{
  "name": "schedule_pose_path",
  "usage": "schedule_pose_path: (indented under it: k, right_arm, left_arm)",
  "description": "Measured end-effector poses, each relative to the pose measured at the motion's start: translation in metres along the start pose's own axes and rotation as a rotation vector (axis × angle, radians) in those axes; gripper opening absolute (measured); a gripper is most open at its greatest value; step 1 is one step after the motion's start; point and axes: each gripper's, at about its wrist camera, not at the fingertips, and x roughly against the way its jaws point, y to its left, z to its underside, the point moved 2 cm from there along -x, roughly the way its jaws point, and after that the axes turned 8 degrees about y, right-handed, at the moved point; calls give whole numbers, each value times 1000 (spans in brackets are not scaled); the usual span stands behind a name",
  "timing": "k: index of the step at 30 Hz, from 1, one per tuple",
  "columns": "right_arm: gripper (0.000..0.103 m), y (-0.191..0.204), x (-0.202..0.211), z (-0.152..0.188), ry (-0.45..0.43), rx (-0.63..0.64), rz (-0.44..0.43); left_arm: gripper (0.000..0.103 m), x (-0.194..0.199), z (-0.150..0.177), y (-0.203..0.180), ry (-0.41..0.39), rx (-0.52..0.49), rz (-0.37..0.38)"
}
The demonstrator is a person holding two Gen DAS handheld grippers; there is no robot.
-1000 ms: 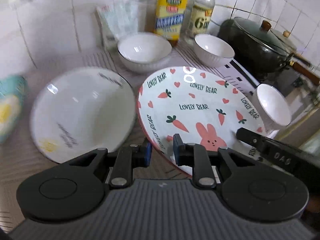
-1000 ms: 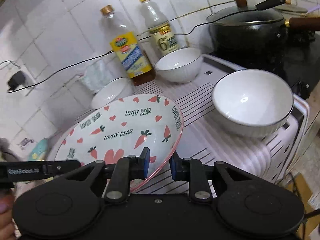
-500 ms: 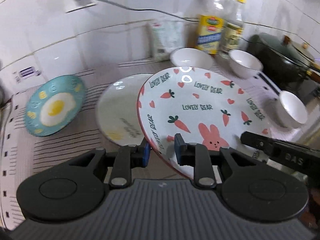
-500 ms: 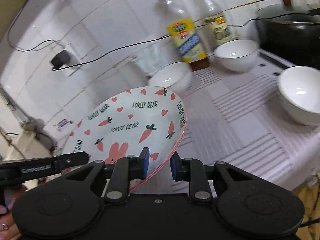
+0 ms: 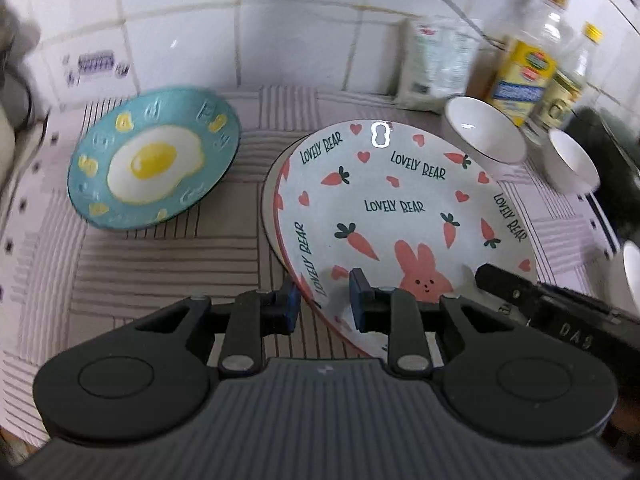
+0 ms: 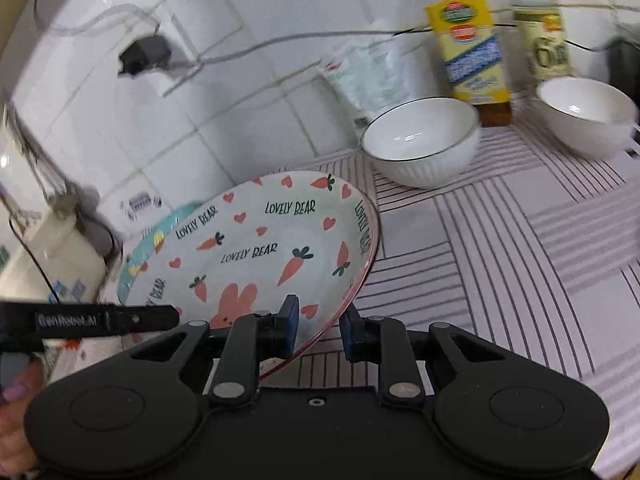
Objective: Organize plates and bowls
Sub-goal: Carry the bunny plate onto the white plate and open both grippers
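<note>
Both grippers hold the rabbit-and-carrot "Lovely Bear" plate (image 5: 400, 208) by its rim. My left gripper (image 5: 324, 302) is shut on the near left rim. My right gripper (image 6: 319, 328) is shut on the plate's (image 6: 272, 248) near right rim, and one of its fingers (image 5: 520, 292) shows in the left wrist view. The plate sits tilted over a plain white plate (image 5: 269, 200), of which only a sliver shows; whether they touch I cannot tell. A teal fried-egg plate (image 5: 152, 160) lies to the left. Two white bowls (image 5: 484, 136) (image 5: 572, 164) stand at the back right.
Oil bottles (image 6: 468, 48) (image 6: 548, 40) and a white packet (image 5: 436, 64) line the tiled wall behind the bowls. A third white bowl (image 5: 632, 276) sits at the right edge. A white jar (image 6: 52, 256) stands far left; a plug and cable (image 6: 144, 54) hang on the wall.
Both grippers carried the rabbit plate leftwards until it covers most of the white plate. The teal egg plate came fully into view, and the dark pot slid out to the right.
</note>
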Motion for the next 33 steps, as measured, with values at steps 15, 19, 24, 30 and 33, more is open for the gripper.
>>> schedule_pose_path:
  k: [15,19,24,30,33]
  right_arm:
    - [29,20,-23,-24,45,134,183]
    - [30,33,-25,-26,71,198,234]
    - [31,38,-31,-25,83,257,303]
    - [33,35,-33,-23,62,233,308]
    - [31,30,-32,-25,57,196,269]
  left_arm:
    - [25,-31,-9,13,124,161,62]
    - [25,-27,-13,15,165,189,35]
    - [25,-31,-15,17,210,220,35]
    - [25,-31,-13,16,212,222,37]
    - [24,-30,-13,16,217,228,46]
